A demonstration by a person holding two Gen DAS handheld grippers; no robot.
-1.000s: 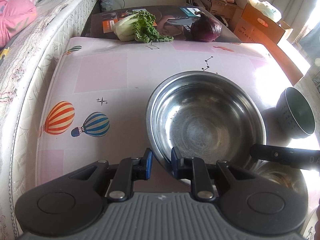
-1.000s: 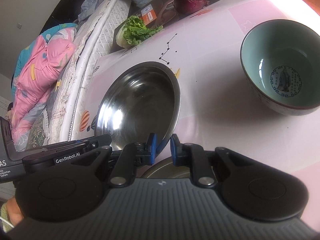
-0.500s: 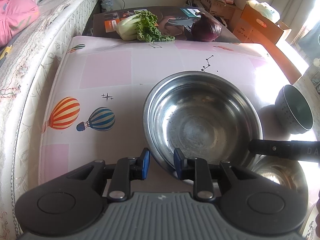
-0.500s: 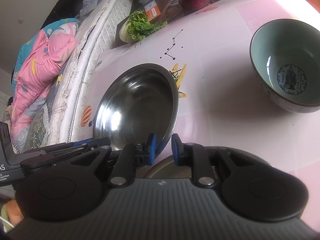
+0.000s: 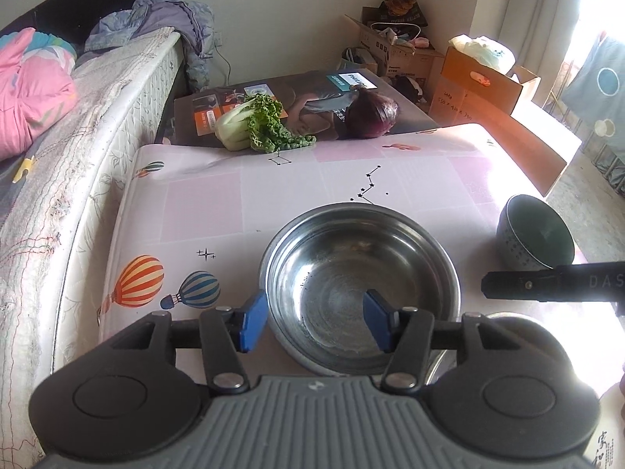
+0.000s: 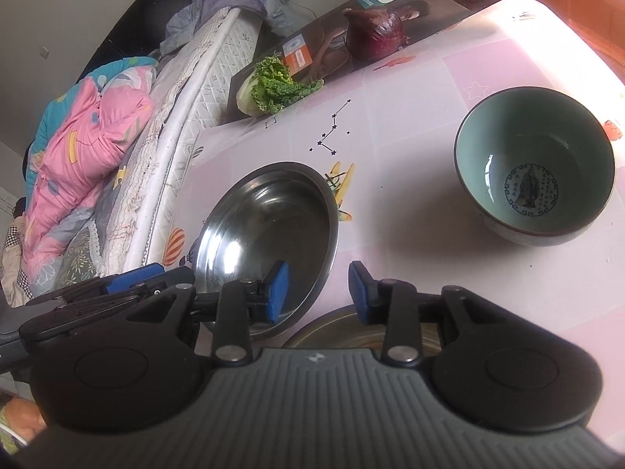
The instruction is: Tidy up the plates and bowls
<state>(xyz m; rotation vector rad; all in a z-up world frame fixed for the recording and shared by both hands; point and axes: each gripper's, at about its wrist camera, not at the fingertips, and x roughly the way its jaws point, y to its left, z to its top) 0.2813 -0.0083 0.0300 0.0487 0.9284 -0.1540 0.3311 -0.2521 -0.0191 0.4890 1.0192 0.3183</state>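
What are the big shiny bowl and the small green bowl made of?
The big bowl looks like stainless steel: a silvery, mirror-like inside with bright glare and fine circular brush marks. The small bowl seems glazed ceramic: a glossy pale green inside with sharp highlights, a printed dark emblem on the bottom and a thick, dark rim. Porcelain or stoneware, I cannot tell.

A pink tablecloth printed with hot-air balloons and star constellations [image 5: 203,195] covered the table. At its far edge lay a green leafy cabbage [image 5: 258,123] and a round purple cabbage [image 5: 373,115], well apart, both on a dark printed cardboard box [image 5: 312,90]. A crumpled pink quilt [image 6: 82,144] rested on the white quilted mattress [image 5: 97,117] alongside.
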